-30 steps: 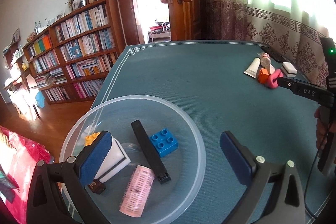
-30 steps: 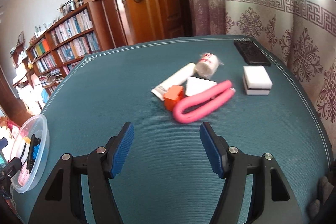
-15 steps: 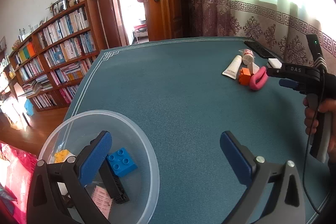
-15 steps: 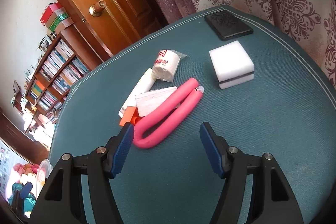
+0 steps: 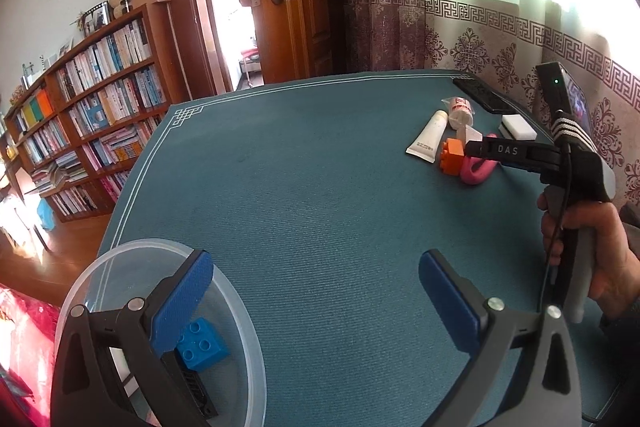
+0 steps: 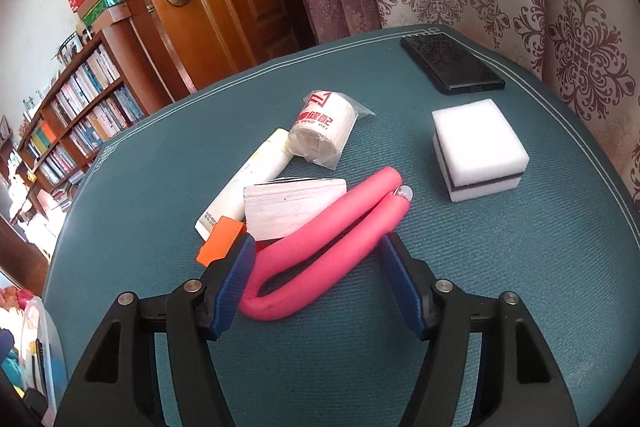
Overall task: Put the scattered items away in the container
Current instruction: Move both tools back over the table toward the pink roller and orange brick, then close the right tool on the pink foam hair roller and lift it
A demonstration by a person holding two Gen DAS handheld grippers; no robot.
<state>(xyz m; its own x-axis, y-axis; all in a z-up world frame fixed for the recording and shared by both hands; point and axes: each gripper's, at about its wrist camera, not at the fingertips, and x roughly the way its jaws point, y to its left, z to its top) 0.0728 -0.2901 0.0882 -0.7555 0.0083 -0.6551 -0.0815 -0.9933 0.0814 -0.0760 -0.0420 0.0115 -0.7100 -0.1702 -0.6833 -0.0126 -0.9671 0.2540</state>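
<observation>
A clear plastic bowl sits at the table's near left corner with a blue brick and a black bar inside. My left gripper hangs open beside it, empty. My right gripper is open, and its blue pads straddle a bent pink foam tube, close to it on both sides. Around the tube lie an orange brick, a white tube, a white wedge, a wrapped roll and a white sponge. The left wrist view shows the right gripper over that pile.
A black phone lies at the table's far right edge by the curtain. A person's hand holds the right gripper's handle. Bookshelves and an open door stand beyond the teal table.
My right gripper has moved forward and down until its fingers sit on either side of the pink tube. My left gripper has drawn back and right, away from over the bowl.
</observation>
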